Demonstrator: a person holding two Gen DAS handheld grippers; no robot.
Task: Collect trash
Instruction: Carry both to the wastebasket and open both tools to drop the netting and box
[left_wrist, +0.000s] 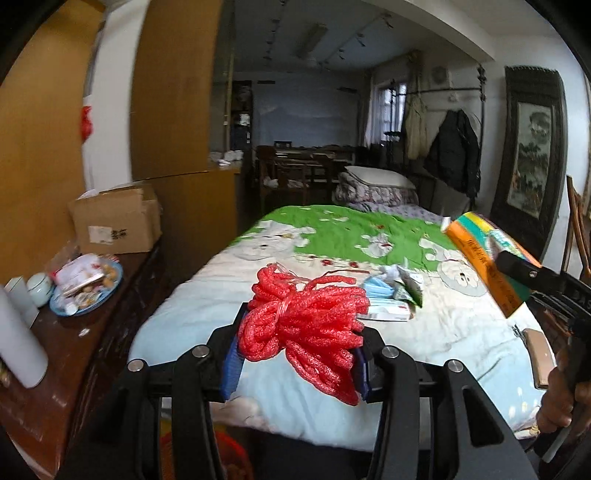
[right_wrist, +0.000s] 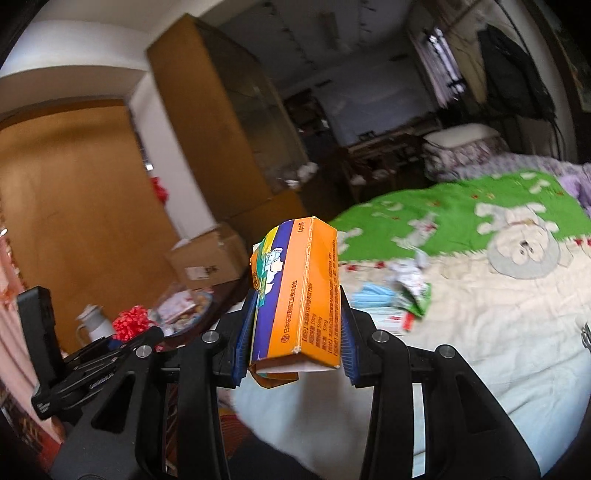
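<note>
Red foam cord, all bundled up (left_wrist: 306, 325), sits in the middle of the left wrist view. The left gripper (left_wrist: 295, 354) has its two blue pads pressed against the sides of the bundle, so it is closed on the cord and holds it up over the near end of the bed (left_wrist: 258, 398). Some loops hang down below the pads.

In the right wrist view, the right gripper (right_wrist: 295, 339) holds an orange box (right_wrist: 303, 295) in the middle of the frame. Its blue pads squeeze the box from both sides. The box is a bit crushed and its bottom flap hangs open. In the left wrist view the same box shows at the right edge, up in the air above the bed.

More trash lies on the bed past the cord, right of the middle of the left wrist view: a blue face mask (left_wrist: 376, 288), a crumpled green and white wrapper (left_wrist: 406, 284) touching it, and a flat white box with a red mark (left_wrist: 388, 314) just under them.

At the left edge of that view stands a dark wooden table (left_wrist: 74, 354). On it are a blue plate of snacks (left_wrist: 88, 288) and a brown cardboard box (left_wrist: 114, 218) behind the plate.
</note>
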